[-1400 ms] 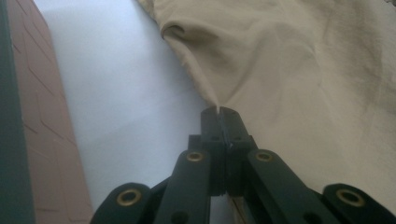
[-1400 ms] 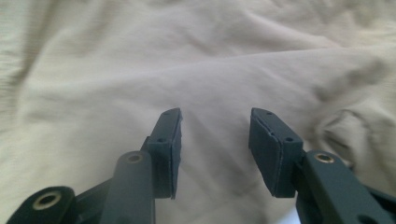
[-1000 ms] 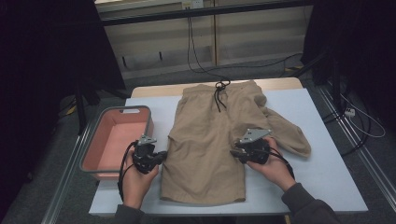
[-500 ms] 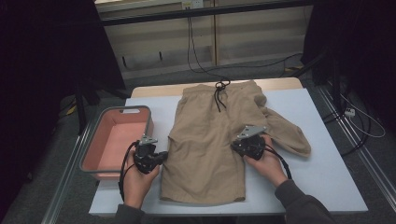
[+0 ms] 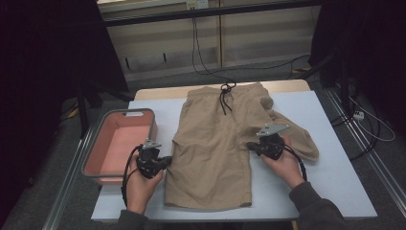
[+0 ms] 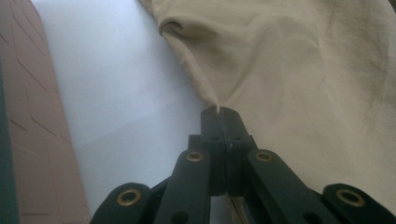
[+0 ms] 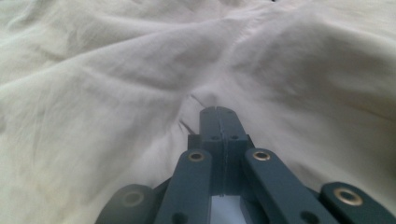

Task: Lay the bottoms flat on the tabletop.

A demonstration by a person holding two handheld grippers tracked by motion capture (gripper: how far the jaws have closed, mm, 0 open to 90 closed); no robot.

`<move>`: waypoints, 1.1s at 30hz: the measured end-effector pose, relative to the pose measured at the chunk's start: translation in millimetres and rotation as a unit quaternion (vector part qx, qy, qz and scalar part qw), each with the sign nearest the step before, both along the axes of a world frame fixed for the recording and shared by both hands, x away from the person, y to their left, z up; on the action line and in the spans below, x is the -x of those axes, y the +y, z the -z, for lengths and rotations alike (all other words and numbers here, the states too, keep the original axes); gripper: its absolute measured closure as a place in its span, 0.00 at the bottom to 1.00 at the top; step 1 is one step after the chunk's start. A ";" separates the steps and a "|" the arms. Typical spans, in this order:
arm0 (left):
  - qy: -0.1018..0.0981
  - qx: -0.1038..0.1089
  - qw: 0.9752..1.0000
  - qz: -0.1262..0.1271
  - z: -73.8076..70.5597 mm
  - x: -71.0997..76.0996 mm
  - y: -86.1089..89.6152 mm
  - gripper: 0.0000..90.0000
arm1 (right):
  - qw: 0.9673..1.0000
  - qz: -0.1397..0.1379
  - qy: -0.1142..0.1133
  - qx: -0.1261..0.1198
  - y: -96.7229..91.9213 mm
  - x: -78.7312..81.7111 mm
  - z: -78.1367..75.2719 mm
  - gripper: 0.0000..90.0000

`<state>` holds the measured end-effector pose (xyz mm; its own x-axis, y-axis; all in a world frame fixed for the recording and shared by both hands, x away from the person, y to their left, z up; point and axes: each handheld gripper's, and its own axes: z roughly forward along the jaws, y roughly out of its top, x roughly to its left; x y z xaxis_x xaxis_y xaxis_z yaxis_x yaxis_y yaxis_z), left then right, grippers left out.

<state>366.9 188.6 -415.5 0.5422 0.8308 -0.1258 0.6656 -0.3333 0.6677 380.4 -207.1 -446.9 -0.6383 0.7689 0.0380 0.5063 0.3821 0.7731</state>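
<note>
No readable text, label, brand, number or sign could be made out on anything in these views
</note>
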 end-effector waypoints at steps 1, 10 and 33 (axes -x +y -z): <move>0.000 0.002 1.000 -0.001 -0.1 0.0 0.0 1.00 | 1.000 0.001 -0.001 -0.002 -1.9 1.1 -0.8 1.00; -0.002 0.002 1.000 0.000 -0.1 -0.2 -2.9 1.00 | 0.999 -0.011 -0.031 0.020 23.1 -3.5 7.1 0.77; 0.028 -0.001 0.999 0.015 8.4 -2.9 -7.8 1.00 | 0.999 0.024 0.004 0.021 -27.6 5.9 1.8 0.99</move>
<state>369.8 180.8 -423.9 0.5583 0.8151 -0.1548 0.6921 -0.3546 0.6287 374.5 -234.7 -448.6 -0.5999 0.8000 0.0095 0.5308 0.3890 0.7530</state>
